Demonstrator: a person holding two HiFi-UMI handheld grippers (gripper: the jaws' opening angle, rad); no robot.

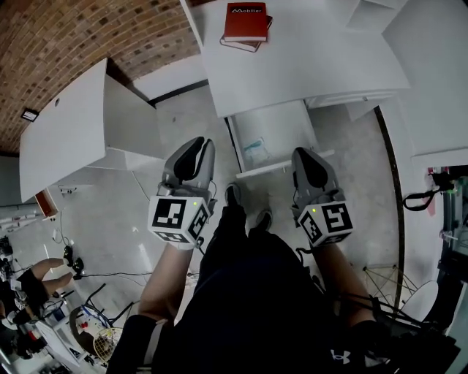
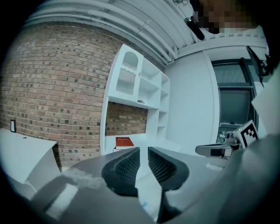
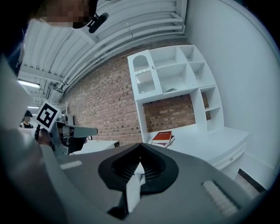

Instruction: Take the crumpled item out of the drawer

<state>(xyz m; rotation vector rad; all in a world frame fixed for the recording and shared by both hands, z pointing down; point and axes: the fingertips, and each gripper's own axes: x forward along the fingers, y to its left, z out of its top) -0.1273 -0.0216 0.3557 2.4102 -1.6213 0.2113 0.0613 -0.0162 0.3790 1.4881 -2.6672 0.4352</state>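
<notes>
Crumpled item lies in the open drawer; left tongs stand narrowly parted and empty, right tongs are closed.

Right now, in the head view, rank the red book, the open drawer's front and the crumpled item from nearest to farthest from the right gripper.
1. The drawer front, just left of the right gripper.
2. The crumpled item, inside the drawer, a little beyond its front.
3. The red book, far back on the desk top.
</notes>
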